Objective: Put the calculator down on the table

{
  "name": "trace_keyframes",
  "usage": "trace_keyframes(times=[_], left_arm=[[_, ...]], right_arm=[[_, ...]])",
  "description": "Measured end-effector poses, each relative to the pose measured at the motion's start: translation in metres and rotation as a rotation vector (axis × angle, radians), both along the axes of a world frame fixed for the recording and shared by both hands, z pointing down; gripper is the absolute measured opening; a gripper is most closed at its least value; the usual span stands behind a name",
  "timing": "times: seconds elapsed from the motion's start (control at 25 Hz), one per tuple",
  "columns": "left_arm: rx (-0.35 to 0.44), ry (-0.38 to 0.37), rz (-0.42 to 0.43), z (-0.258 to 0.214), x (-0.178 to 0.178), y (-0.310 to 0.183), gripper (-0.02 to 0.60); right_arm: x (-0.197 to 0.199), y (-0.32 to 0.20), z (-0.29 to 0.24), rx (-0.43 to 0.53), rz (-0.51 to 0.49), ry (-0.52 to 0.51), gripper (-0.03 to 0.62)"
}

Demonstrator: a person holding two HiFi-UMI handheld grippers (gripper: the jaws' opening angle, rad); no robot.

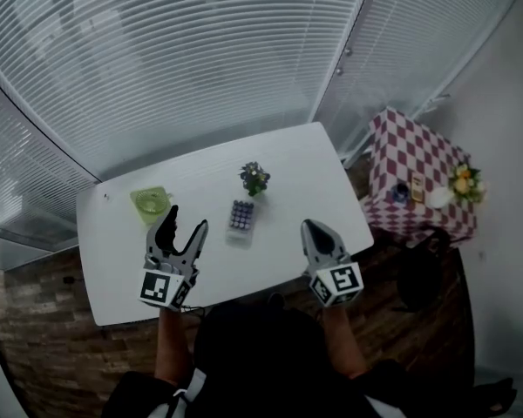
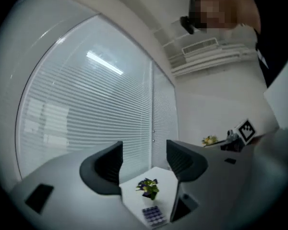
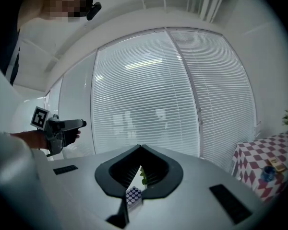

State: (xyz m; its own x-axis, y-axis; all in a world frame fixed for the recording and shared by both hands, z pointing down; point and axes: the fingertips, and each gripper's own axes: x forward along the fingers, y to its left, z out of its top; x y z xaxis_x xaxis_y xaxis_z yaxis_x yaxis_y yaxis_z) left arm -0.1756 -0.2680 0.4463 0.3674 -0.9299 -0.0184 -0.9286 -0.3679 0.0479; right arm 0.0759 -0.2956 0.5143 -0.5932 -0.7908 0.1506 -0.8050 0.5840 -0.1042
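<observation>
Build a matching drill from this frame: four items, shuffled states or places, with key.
Items
1. left gripper
2. right gripper
3. calculator
4. potted plant

States or places
A. jaws together, nothing held
B. lying flat on the table, between the two grippers
C. jaws apart, nothing held
D. standing upright just beyond the calculator

Pairs: 1-C, 2-A, 3-B, 4-D
</observation>
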Motion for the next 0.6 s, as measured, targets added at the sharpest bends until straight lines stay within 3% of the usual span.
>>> trace_keyframes(times=[0.08,0.2,0.4,0.6], left_arm=[[0.060,-0.076,-0.030,-0.011,-0.002,0.006,0.281],[0.091,-0.051,-0.023,-0.020,-0.007,0.012,0.281],[0.055,-0.084,-0.038,-0.012,-0.019,0.016,0.281],[0.045,-0.062,-0.018,-0.006,-0.018,0.022,0.280]], right_arm=[[-0.001,0.000,0.000,0.001,-0.001,0.004,0.006],[-0.003,0.001,0.002,-0.007,-0.006,0.005,0.006],[-0.006,0.001,-0.001,-0.002,-0.019,0.010,0.006],[-0.005,0.001,-0.001,0.000,-0.016,0.013,0.006]])
